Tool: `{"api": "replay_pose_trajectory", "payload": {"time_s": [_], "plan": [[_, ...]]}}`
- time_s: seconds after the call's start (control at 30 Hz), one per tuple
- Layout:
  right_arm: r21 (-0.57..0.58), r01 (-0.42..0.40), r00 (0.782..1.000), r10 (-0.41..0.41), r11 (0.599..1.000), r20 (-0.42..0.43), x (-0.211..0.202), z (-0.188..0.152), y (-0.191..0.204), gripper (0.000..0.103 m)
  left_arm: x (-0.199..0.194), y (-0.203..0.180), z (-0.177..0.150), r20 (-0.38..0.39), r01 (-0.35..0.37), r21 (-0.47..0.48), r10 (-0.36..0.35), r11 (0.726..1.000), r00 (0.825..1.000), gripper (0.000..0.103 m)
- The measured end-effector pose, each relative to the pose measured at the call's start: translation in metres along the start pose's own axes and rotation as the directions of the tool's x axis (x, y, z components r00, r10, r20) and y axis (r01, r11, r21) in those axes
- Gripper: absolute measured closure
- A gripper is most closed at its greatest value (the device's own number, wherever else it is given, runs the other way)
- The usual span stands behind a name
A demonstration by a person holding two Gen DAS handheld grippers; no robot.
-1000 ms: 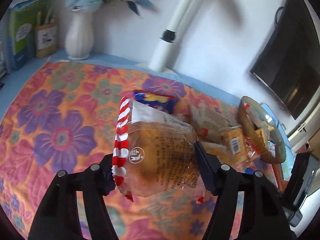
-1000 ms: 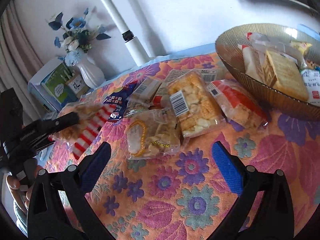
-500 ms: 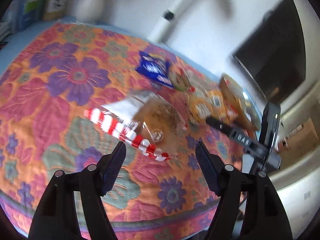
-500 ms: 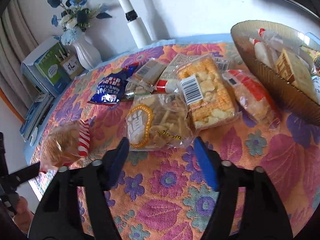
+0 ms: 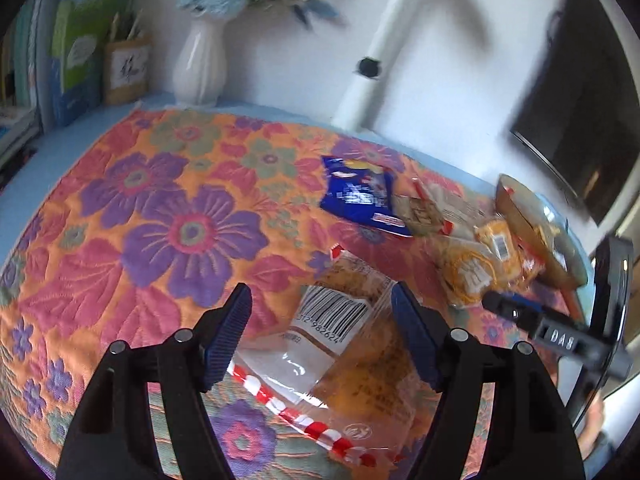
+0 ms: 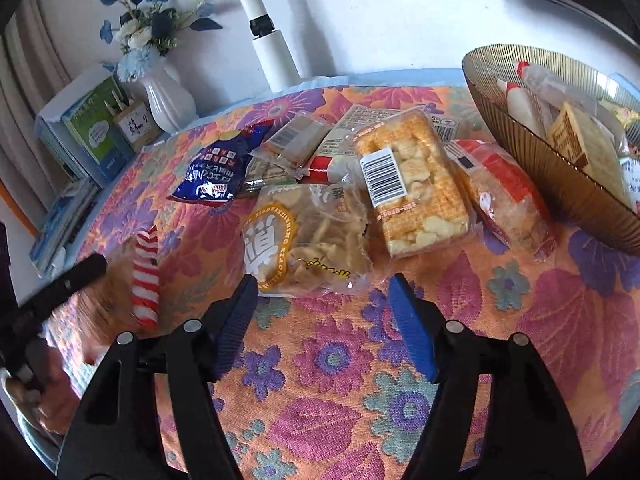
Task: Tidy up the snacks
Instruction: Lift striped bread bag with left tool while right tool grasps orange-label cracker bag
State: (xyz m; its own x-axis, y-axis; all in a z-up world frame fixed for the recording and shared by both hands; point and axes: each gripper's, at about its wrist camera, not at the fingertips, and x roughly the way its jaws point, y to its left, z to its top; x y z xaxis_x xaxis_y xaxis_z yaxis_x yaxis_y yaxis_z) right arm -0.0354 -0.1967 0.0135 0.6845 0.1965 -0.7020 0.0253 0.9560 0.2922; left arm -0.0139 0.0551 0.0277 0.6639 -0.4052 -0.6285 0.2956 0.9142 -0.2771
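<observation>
A clear bread packet (image 5: 352, 356) with a red-and-white striped edge lies on the flowered tablecloth (image 5: 168, 240). My left gripper (image 5: 320, 332) stands open just over it, a pad at each side and not pressing. The same packet (image 6: 145, 276) shows blurred at the left of the right wrist view. My right gripper (image 6: 320, 308) is opening, with only cloth between its fingers, just in front of a yellow-ringed snack bag (image 6: 308, 240). Behind that bag lie a blue bag (image 6: 212, 176), a cracker packet (image 6: 412, 188) and a red packet (image 6: 504, 204).
A ribbed amber bowl (image 6: 560, 152) holding several snacks stands at the right. At the back are a white vase (image 6: 168, 100), a white lamp post (image 6: 268, 40) and books (image 6: 92, 136). A person's hand (image 6: 44, 392) holds the left gripper.
A second ago my left gripper held the bread packet in the air; it let it down onto the cloth and now hovers low over it. My right jaws narrowed from wide open.
</observation>
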Motion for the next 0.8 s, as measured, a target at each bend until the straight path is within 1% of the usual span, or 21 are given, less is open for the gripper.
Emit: {"api": "replay_pose_trajectory", "payload": {"time_s": [0.07,0.1,0.13,0.2,0.27,0.37,0.43,0.5,0.53,0.57,0.63,0.67,0.7,0.73,0.77,0.8], "plan": [[0.008,-0.03,1.0,0.03,1.0,0.007,-0.002,0.0,-0.002,0.033,0.0,-0.018,-0.009,-0.031,0.02,0.088,-0.018,0.996,0.999,0.027],[0.0,-0.046,0.999,0.046,0.999,0.009,-0.003,0.0,-0.001,0.033,0.0,-0.026,-0.014,-0.051,0.024,0.132,-0.017,0.991,0.999,0.019],[-0.022,-0.068,0.998,0.068,0.997,0.009,-0.004,0.0,0.003,0.032,0.0,-0.033,-0.019,-0.076,0.032,0.181,-0.018,0.983,0.997,0.018],[-0.072,-0.07,0.997,0.071,0.995,0.009,-0.004,-0.002,0.012,0.032,-0.005,-0.039,-0.026,-0.07,0.027,0.233,-0.011,0.972,0.997,0.018],[-0.104,-0.064,0.998,0.064,0.992,-0.003,-0.001,-0.003,0.02,0.032,-0.007,-0.037,-0.028,-0.074,0.043,0.242,-0.026,0.969,0.997,0.018],[-0.12,-0.076,0.997,0.074,0.99,-0.016,0.001,-0.004,0.026,0.032,0.002,-0.028,-0.022,-0.103,0.049,0.205,-0.028,0.978,0.994,0.018],[-0.125,-0.116,0.993,0.114,0.985,-0.026,0.0,-0.005,0.027,0.032,0.015,-0.019,-0.016,-0.143,0.031,0.144,-0.01,0.989,0.99,0.02],[-0.145,-0.151,0.988,0.148,0.978,-0.033,-0.002,-0.007,0.033,0.032,0.024,-0.011,-0.014,-0.177,0.039,0.081,-0.024,0.996,0.984,0.021],[-0.158,-0.162,0.987,0.158,0.974,-0.037,-0.004,-0.008,0.036,0.032,0.025,-0.007,-0.012,-0.178,0.05,0.05,-0.04,0.998,0.983,0.023],[-0.164,-0.175,0.984,0.17,0.971,-0.046,-0.008,-0.011,0.041,0.032,0.024,-0.003,-0.01,-0.173,0.061,0.025,-0.055,0.998,0.983,0.027],[-0.172,-0.218,0.976,0.209,0.961,-0.065,-0.021,-0.019,0.051,0.031,0.02,0.004,-0.005,-0.148,0.051,-0.007,-0.052,0.999,0.988,0.034],[-0.194,-0.211,0.977,0.202,0.958,-0.064,-0.027,-0.024,0.056,0.021,0.019,0.008,-0.001,-0.133,0.03,-0.018,-0.032,0.999,0.991,0.035],[-0.224,-0.166,0.986,0.158,0.96,-0.055,-0.033,-0.029,0.061,0.016,0.019,0.012,0.003,-0.118,0.009,-0.031,-0.013,0.999,0.993,0.035],[-0.264,-0.092,0.996,0.087,0.96,-0.032,-0.039,-0.032,0.064,0.013,0.018,0.019,0.007,-0.097,-0.006,-0.054,0.001,0.999,0.995,0.035],[-0.289,-0.051,0.999,0.047,0.956,-0.018,-0.041,-0.032,0.064,0.013,0.018,0.027,0.011,-0.077,0.003,-0.086,-0.009,0.996,0.997,0.035],[-0.297,-0.039,0.999,0.034,0.954,-0.02,-0.041,-0.031,0.061,0.013,0.02,0.034,0.013,-0.063,0.021,-0.117,-0.028,0.993,0.998,0.034]]}}
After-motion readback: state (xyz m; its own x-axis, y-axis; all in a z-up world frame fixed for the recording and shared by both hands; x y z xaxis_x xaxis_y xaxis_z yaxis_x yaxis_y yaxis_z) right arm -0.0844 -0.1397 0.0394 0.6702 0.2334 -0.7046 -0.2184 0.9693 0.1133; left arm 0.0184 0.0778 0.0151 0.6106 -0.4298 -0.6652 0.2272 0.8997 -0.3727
